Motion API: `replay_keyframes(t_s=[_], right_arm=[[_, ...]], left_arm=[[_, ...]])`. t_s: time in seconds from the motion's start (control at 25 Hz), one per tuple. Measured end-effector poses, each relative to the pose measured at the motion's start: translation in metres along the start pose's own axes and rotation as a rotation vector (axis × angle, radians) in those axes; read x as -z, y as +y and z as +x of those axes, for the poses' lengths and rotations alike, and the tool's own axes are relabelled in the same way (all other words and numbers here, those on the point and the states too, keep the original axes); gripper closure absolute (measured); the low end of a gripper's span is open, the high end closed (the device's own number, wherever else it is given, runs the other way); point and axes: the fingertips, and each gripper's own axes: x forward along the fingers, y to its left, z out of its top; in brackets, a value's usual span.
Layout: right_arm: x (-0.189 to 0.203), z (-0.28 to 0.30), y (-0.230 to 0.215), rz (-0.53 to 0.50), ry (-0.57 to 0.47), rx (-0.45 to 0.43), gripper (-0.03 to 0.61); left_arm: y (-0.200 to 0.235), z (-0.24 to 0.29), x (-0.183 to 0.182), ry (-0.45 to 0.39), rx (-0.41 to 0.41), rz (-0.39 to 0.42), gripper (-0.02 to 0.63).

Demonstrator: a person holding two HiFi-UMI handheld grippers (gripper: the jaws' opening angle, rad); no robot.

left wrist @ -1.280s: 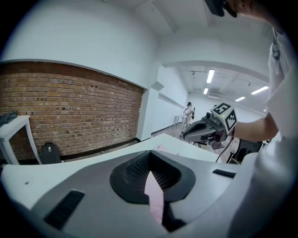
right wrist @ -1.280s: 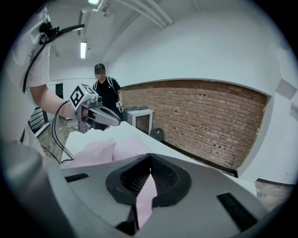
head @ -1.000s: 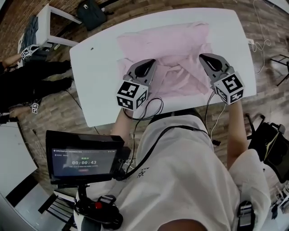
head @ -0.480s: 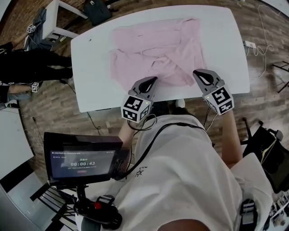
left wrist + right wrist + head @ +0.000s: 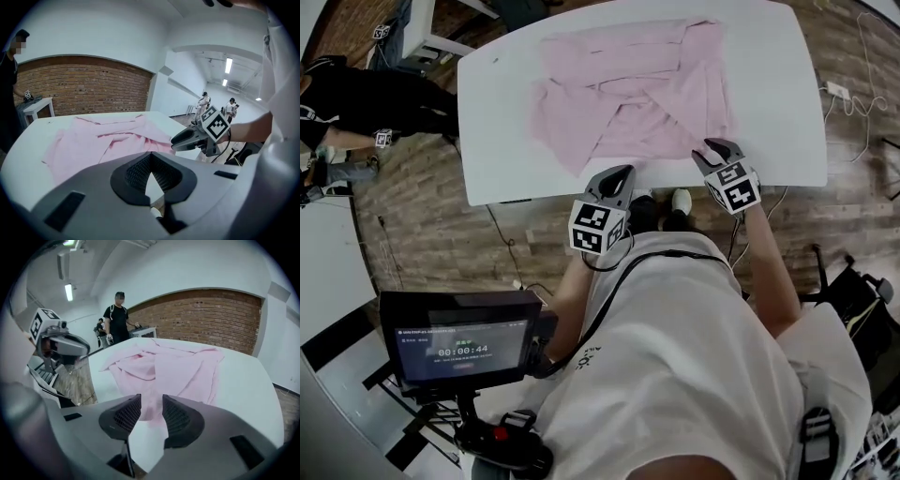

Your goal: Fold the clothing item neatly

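Shirt (image 5: pixel 628 94) lies rumpled on the counter (image 5: pixel 502 141). Left tongs (image 5: pixel 622 172) are closed and empty. Right tongs (image 5: pixel 719 147), just parting, likely grab the hem next.

Print on the screen (image 5: pixel 459 347) is too small to read, and the head view's left edge cuts off a bystander in black (image 5: pixel 356 98). In the left gripper view, the left tool (image 5: pixel 151 161) hides the pink garment's (image 5: pixel 93 140) near edge.

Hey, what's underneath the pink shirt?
The white table lies under the pink shirt and shows bare all around it. Anything beneath the shirt's rumpled folds is covered.
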Motion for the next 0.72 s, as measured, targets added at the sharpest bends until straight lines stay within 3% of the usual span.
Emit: replay_keyframes(t_s=[0.04,0.12,0.32,0.44,0.72], right_arm=[[0.001,0.004,-0.002,-0.007,0.016,0.018,0.434],[-0.007,-0.002,-0.005,-0.031,0.007,0.053,0.571],[-0.071,-0.043,-0.025,-0.135,-0.122,0.143,0.571],[-0.123,-0.036,-0.042,-0.321,-0.125,0.218,0.571],[-0.214,0.021,-0.070,-0.783,-0.022,0.316,0.571]], left_arm=[[0.001,-0.002,0.002,0.005,-0.006,-0.002,0.611],[0.004,-0.005,0.004,0.010,-0.017,-0.001,0.611],[0.020,-0.008,-0.005,-0.010,-0.030,-0.010,0.611],[0.044,-0.006,-0.014,-0.016,-0.011,-0.005,0.611],[0.089,-0.007,-0.038,-0.039,0.031,0.080,0.611]])
